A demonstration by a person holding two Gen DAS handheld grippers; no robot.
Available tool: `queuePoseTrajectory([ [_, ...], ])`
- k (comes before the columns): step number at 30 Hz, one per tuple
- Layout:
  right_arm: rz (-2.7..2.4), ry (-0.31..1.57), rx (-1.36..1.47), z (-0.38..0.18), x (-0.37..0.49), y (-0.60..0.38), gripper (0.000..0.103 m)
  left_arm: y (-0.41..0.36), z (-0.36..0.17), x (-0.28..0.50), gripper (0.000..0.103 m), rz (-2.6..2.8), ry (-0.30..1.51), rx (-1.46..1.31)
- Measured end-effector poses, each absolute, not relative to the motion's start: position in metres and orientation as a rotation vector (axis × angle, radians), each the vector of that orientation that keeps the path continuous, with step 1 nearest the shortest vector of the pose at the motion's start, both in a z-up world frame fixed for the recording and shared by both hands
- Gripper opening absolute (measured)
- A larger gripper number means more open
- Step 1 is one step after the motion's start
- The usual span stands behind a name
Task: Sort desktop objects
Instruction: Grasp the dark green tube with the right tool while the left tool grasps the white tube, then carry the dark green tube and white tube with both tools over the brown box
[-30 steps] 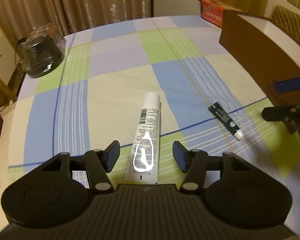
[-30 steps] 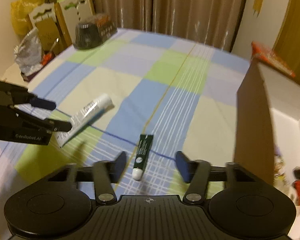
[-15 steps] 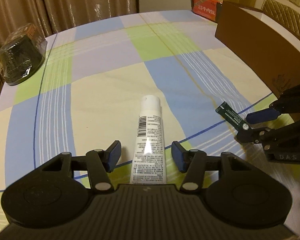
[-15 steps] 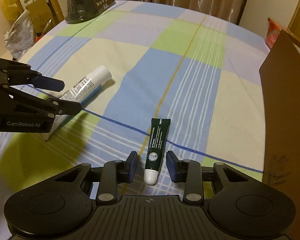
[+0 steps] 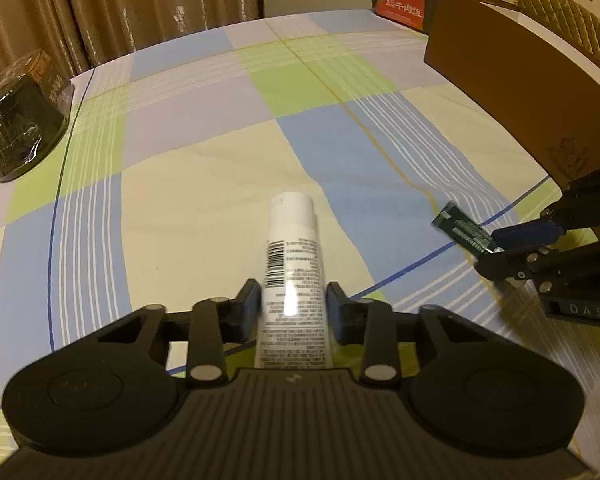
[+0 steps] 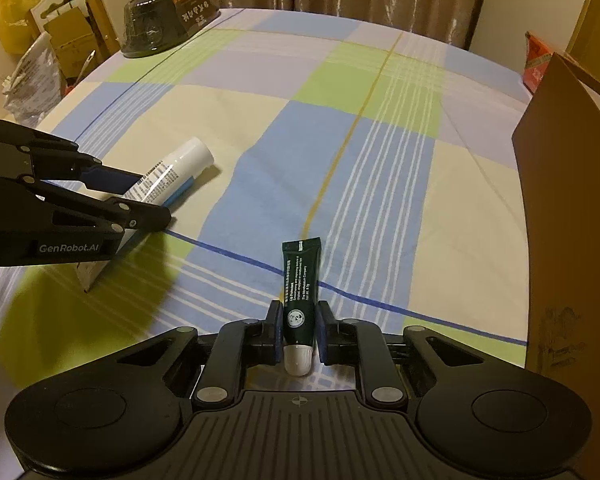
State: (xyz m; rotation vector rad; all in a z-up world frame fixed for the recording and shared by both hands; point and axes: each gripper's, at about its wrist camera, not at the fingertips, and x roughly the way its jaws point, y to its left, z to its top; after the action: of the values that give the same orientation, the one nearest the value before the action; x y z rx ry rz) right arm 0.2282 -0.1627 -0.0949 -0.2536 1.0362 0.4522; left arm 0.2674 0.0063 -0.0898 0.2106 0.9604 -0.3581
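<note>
Both pairs of jaws have narrowed since half a second ago, when each stood wide of its tube. Now the left gripper (image 5: 293, 306) has its blue pads pressed to the flanks of the white tube (image 5: 291, 264), near its flat crimped end, cap pointing away. The right gripper (image 6: 298, 330) is closed on the dark green tube (image 6: 300, 292) just above its white cap, which points back toward the camera.

Taking the brown cardboard box (image 6: 572, 200) as landmark: the green tube sits close to the box's near corner, the white tube farther from it, both over the checked tablecloth (image 5: 204, 168). From the right wrist view the white tube's cap end looks to touch the cloth while its crimped end tilts up in the jaws; whether the green tube has left the cloth I cannot tell.

Likely risks — both tubes are soft and smooth, so a hard squeeze could dent them, or they could swing or slide out when carried.
</note>
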Motion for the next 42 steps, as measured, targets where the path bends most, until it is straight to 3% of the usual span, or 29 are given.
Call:
queuePoseTrajectory([
  [17,0.407,0.856,-0.166,-0.015,0.206,-0.208,0.014,-0.013,-0.041,0.242,0.026,-0.389,0.890,0.202],
  [18,0.399,0.841,-0.159,-0.009,0.204,-0.215,0.014,-0.018,-0.036,0.240,0.002,-0.395,0.880,0.206],
  [27,0.345,0.779,-0.120,0.017,0.186,-0.270,0.015,-0.052,-0.013,0.233,0.000,-0.390,0.854,0.266],
  [30,0.350,0.780,-0.110,0.016,0.182,-0.275,0.015,-0.042,-0.021,0.229,0.008,-0.353,0.889,0.262],
  [33,0.361,0.788,-0.101,0.012,0.180,-0.274,0.015,-0.031,-0.034,0.224,0.028,-0.332,0.928,0.255],
  [35,0.370,0.795,-0.099,0.010,0.180,-0.272,0.015,-0.030,-0.044,0.224,0.030,-0.335,0.948,0.258],
  [37,0.374,0.800,-0.105,0.010,0.180,-0.270,0.015,-0.032,-0.052,0.226,0.041,-0.345,0.959,0.263],
  [42,0.368,0.807,-0.115,0.012,0.180,-0.270,0.015,-0.038,-0.075,0.239,0.043,-0.369,0.996,0.263],
])
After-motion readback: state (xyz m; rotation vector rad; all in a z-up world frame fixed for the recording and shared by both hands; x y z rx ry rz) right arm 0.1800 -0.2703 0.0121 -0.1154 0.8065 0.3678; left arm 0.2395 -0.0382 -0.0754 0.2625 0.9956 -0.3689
